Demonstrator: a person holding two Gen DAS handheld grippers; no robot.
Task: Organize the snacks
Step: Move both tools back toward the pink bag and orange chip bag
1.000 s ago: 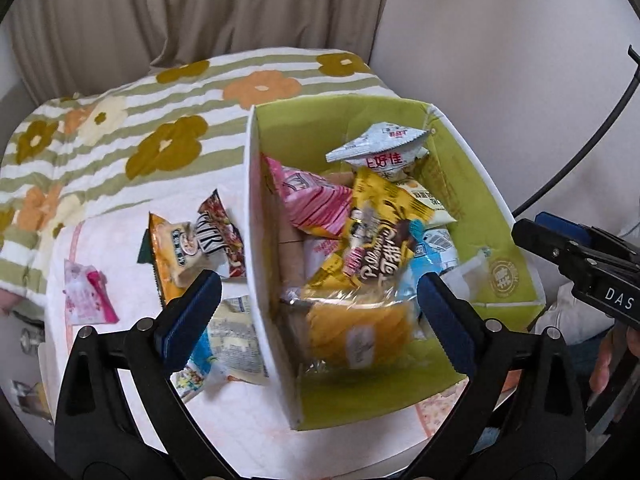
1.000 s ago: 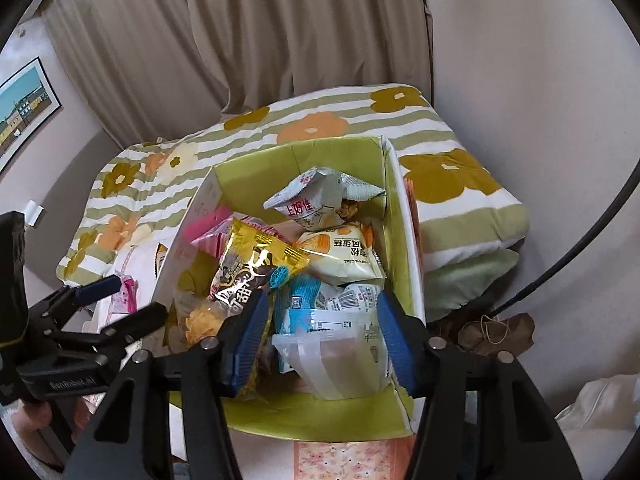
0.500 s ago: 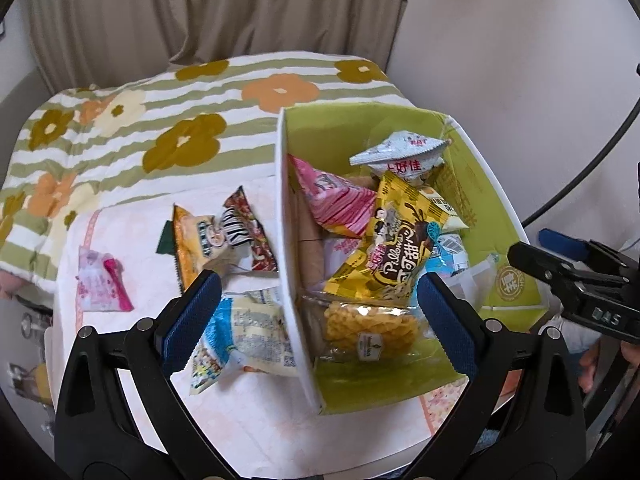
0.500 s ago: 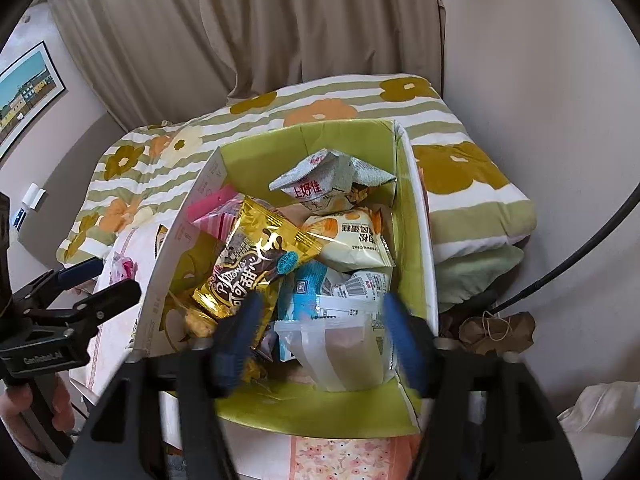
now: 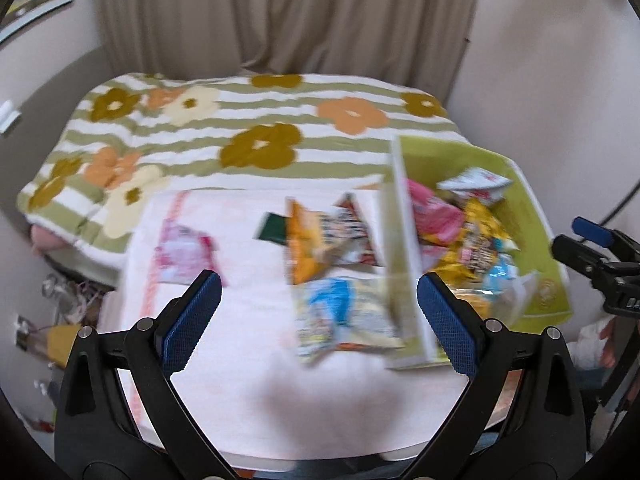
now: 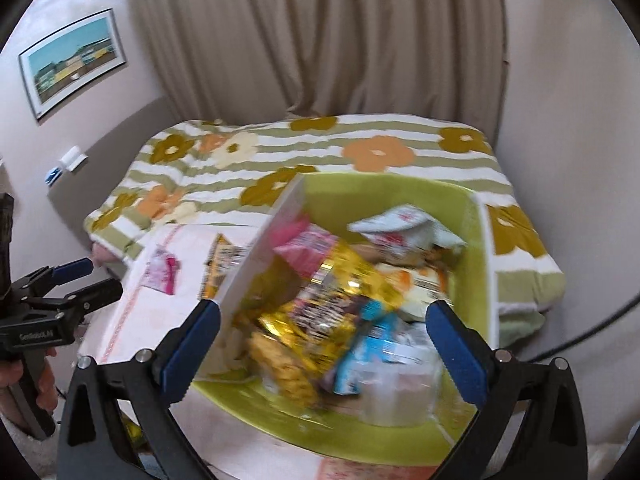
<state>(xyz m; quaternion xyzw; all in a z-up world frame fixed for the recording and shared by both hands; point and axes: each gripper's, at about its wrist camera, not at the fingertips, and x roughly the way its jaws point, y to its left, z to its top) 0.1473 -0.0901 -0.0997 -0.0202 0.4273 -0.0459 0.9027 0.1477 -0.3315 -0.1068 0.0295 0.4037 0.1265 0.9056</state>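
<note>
Pale pinkish walls (image 6: 560,80) enclose the room. Beige curtains (image 6: 320,40) hang at twelve o'clock. Below them lies a bed with a green-striped, flower-printed quilt (image 5: 240,128). A framed landscape picture (image 6: 74,60) hangs at ten o'clock. The surface (image 5: 240,360) wears a pale pink cloth; floor clutter (image 5: 60,312) shows at nine o'clock.

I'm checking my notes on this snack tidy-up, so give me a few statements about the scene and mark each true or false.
1. The green box holds several snack packets. True.
2. The right gripper grips the yellow packet. False: its fingers stand wide open, with nothing pressed between them.
3. A pink packet lies on the table outside the box. True.
4. No snacks remain on the table. False: the pink packet, an orange packet and a blue-and-white packet lie there.
5. The left gripper is open and empty. True.
</note>
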